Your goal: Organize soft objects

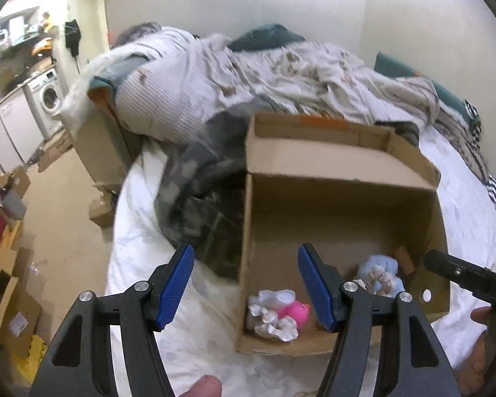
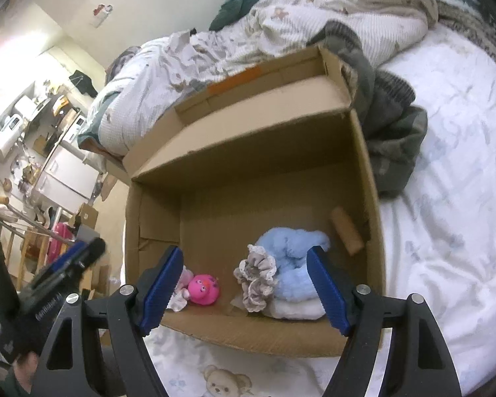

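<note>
In the left wrist view, the left claw (image 1: 246,286) stood open and empty over the near-left corner of the cardboard box (image 1: 344,198) on the bed (image 1: 142,241); a pink plush toy (image 1: 297,311) lay inside at 5 o'clock.

In the right wrist view, the right claw (image 2: 244,284) gaped wide, holding nothing, above the blue fleece bundle (image 2: 287,248) and frilled scrunchie (image 2: 256,276) at 1 o'clock.

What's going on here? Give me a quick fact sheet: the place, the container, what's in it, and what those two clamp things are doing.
place: bed with a white sheet, rumpled bedding behind
container: open cardboard box on the bed
contents: pink plush toy, light blue fluffy item, frilly grey scrunchies, white cloth items
left gripper: open, empty, over the box's near left corner
right gripper: open, empty, above the box
</note>
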Motion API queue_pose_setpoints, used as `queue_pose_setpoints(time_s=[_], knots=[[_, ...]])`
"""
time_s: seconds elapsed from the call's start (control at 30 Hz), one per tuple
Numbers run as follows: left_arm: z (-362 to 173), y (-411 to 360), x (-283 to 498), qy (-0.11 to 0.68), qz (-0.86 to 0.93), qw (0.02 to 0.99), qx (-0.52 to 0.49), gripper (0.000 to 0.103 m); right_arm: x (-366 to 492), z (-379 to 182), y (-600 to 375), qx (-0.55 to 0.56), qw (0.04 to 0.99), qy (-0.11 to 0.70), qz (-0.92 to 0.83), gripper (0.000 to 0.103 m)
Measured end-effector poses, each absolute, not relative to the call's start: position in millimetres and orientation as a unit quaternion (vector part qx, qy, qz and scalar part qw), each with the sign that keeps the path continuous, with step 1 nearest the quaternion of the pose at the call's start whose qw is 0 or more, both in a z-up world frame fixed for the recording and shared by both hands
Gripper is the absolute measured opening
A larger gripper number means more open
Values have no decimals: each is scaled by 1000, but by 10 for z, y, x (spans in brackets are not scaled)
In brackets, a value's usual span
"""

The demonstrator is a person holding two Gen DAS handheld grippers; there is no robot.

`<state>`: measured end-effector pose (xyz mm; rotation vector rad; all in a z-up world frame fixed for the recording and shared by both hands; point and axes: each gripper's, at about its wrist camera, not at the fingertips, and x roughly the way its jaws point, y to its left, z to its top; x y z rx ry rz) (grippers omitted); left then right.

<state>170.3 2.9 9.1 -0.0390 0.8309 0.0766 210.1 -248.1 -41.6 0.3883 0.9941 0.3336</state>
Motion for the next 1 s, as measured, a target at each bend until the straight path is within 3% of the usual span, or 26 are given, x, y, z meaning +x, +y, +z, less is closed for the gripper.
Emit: queue_pose_setpoints(time_s=[0.47, 0.5, 0.53, 0.57, 0.73, 0.83, 1.0], knots=[[304, 157, 1098, 377, 27, 925, -32, 62, 1452, -45, -2449, 121, 893, 414, 131, 86], [300, 166, 1071, 379, 26, 924, -35, 65, 1403, -29, -2439, 117, 895, 410, 129, 90], [295, 174, 1043, 381, 25, 923, -38, 75, 1354, -17, -2438, 115, 898, 405, 125, 102], [290, 189, 997, 382, 26, 923, -44, 84, 1315, -13, -2442, 117, 900, 401, 123, 103], [292, 184, 857, 378, 24, 924, -48, 90, 1219, -106, -2444, 135, 897, 402, 123, 103], [286, 139, 851, 370, 19, 928, -42, 103, 1226, -159, -2388, 122, 901, 400, 118, 103], [245, 77, 854, 368, 31, 929, -19, 103, 1230, -184, -2292, 92, 911, 386, 109, 103]])
